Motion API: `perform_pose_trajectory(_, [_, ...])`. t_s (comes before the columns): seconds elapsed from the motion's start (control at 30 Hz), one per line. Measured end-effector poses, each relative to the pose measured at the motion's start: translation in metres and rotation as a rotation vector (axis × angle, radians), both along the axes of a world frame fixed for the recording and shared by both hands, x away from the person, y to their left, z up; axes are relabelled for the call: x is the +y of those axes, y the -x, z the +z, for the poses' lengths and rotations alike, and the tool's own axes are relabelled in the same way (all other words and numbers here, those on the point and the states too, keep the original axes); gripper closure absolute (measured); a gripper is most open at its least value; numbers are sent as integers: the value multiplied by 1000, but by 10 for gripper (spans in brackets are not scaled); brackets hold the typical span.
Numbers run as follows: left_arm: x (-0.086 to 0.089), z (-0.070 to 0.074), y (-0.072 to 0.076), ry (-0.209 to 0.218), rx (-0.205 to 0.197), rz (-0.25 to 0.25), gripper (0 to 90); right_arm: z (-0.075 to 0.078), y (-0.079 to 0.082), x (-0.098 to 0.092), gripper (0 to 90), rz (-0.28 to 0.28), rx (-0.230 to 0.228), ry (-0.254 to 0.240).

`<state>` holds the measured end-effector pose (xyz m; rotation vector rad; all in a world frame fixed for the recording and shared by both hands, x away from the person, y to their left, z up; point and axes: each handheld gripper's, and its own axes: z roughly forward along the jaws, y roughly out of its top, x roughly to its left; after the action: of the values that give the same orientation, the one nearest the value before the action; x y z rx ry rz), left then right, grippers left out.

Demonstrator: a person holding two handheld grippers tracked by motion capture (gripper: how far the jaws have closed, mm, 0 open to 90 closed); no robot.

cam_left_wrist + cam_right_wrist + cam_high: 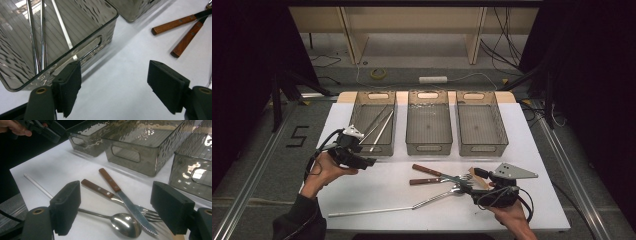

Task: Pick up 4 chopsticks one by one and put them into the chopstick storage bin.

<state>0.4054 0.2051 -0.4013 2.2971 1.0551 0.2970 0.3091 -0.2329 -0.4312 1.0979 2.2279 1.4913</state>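
where the high view looks down on the white worktop (pixel 362 190), we see three smoky clear bins in a row at its far side: the left bin (pixel 373 122) holds a few long thin rods, while the middle bin (pixel 428 122) and the right bin (pixel 480 125) hold nothing we can make out. the left gripper (pixel 364 161) sits in a hand just in front of the left bin's near wall, and the right gripper (pixel 479 182) hovers at a heap of cutlery near the front right. a long white straw (pixel 371 211) lies along the front of the worktop.

in the left gripper view, we find the jaws spread wide with only bare worktop between them, gripping nothing. one jaw stands just beside the left bin (pixel 82 47), though we cannot tell if it touches. two wooden handles (pixel 180 22) lie well apart at the upper right.

in the right gripper view, the jaws are likewise wide apart and hold nothing. between them lie a wood-handled knife (pixel 120 192) crossed over a wood-handled fork (pixel 105 192), and a spoon (pixel 125 223) whose bowl the knife's tip overlaps. the other gripper (pixel 47 130) shows at the upper left.
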Motion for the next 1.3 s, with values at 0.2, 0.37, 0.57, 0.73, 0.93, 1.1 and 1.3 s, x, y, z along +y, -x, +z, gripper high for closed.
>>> perform_pose_trajectory(0.2, [-2,-2,8,0,8,-14,257,0,0,0,253,0,0,1])
perform_pose_trajectory(0.37, [-4,-3,18,-29,13,-38,244,0,0,0,254,-1,0,-1])
perform_pose_trajectory(0.57, [-7,-5,27,-60,24,-66,230,0,0,0,253,-2,-1,-1])
perform_pose_trajectory(0.73, [-9,-10,34,-82,40,-92,231,0,0,0,253,-2,-1,3])
perform_pose_trajectory(0.93, [-10,-11,43,-100,50,-115,234,0,0,0,254,1,-3,6])
perform_pose_trajectory(1.1, [-12,-14,49,-120,64,-136,238,0,0,0,254,0,-3,6])
perform_pose_trajectory(1.3, [-15,-19,56,-153,84,-172,247,0,0,0,253,0,-5,8])
